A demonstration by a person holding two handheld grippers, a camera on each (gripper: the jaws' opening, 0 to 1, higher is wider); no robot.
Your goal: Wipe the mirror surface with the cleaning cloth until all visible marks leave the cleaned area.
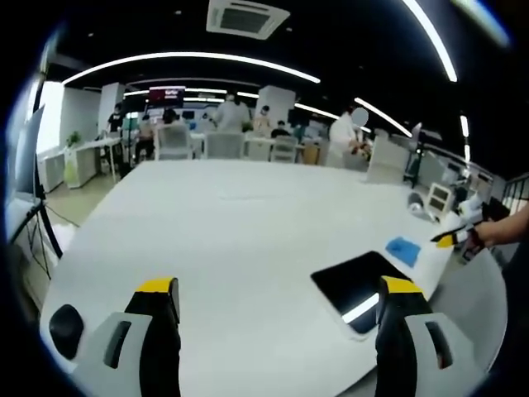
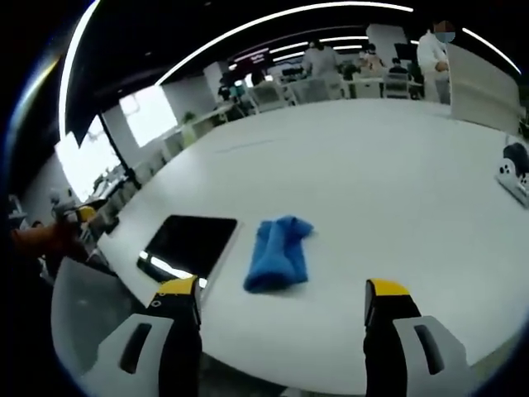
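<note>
Here, with no legible writing showing, the flat dark rectangular mirror [image 2: 188, 246] is lying glossy on the smooth white table [image 2: 372, 182], the crumpled blue fabric cleaning cloth [image 2: 277, 252] is resting just right of it, and both yellow-tipped grippers, left gripper [image 1: 277, 302] and right gripper [image 2: 281, 302], are hovering released, grasping nothing.

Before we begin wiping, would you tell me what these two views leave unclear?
- Marks on the mirror: both views show only a dark surface with a light reflection, too small for smudges.
- Mirror's near corner: hidden behind the left gripper's jaw in the left gripper view.
- Cloth: bunched, underside hidden.
- White device: cut off by the right gripper view's edge.
</note>
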